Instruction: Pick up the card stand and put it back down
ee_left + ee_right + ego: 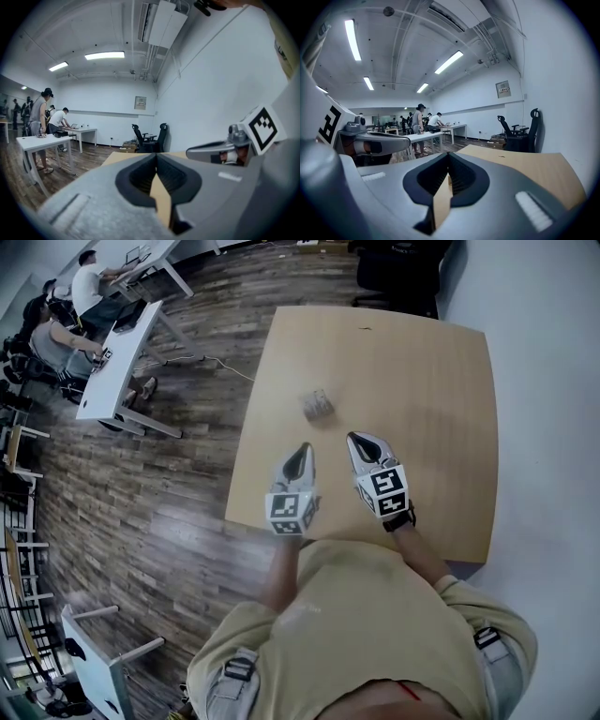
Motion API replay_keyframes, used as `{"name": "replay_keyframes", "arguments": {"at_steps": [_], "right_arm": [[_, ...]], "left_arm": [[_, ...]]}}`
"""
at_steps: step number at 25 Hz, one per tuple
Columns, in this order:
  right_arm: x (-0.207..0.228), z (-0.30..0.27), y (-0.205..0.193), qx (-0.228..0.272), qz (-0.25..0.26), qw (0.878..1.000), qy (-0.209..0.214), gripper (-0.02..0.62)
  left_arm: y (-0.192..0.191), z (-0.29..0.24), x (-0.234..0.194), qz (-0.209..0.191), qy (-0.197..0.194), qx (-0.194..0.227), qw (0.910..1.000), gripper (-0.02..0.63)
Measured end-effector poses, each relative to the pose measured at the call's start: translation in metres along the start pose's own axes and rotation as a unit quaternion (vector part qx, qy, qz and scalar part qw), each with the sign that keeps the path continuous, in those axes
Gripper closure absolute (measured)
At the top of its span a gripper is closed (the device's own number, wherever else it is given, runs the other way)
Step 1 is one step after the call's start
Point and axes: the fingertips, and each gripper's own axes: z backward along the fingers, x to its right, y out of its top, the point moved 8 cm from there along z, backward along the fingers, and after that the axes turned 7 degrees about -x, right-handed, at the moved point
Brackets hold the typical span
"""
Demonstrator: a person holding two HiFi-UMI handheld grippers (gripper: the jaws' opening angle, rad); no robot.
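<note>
While the left gripper [304, 448] and right gripper [355, 438] hover clenched and empty, the card stand [317, 404] sits ahead, contents unreadable.

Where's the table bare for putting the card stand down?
The table is bare right of the card stand up to the wall-side edge, and beyond it to the far edge. Crowded only on its near side, where left gripper and right gripper hover.

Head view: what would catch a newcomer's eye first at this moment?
Two grippers with black-and-white marker cubes, the left gripper and the right gripper, are held side by side over the near part of a wooden table, both shut and empty. Just beyond their tips a small card stand sits alone on the tabletop, touched by neither.
</note>
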Motion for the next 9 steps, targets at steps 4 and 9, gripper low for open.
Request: {"name": "replay_keyframes", "arguments": {"at_steps": [4,9], "right_arm": [[-0.001,-0.001,0.003,-0.001,0.000,1.000,-0.001,0.591],[0.032,0.013,-0.019,-0.019,-0.006,1.000,-0.017,0.592]], "left_arm": [[0.000,0.001,0.000,-0.007,-0.005,-0.003,1.0000,0.603],[-0.015,-0.029,0.030,0.006,-0.036,-0.030,0.9989,0.603]]}}
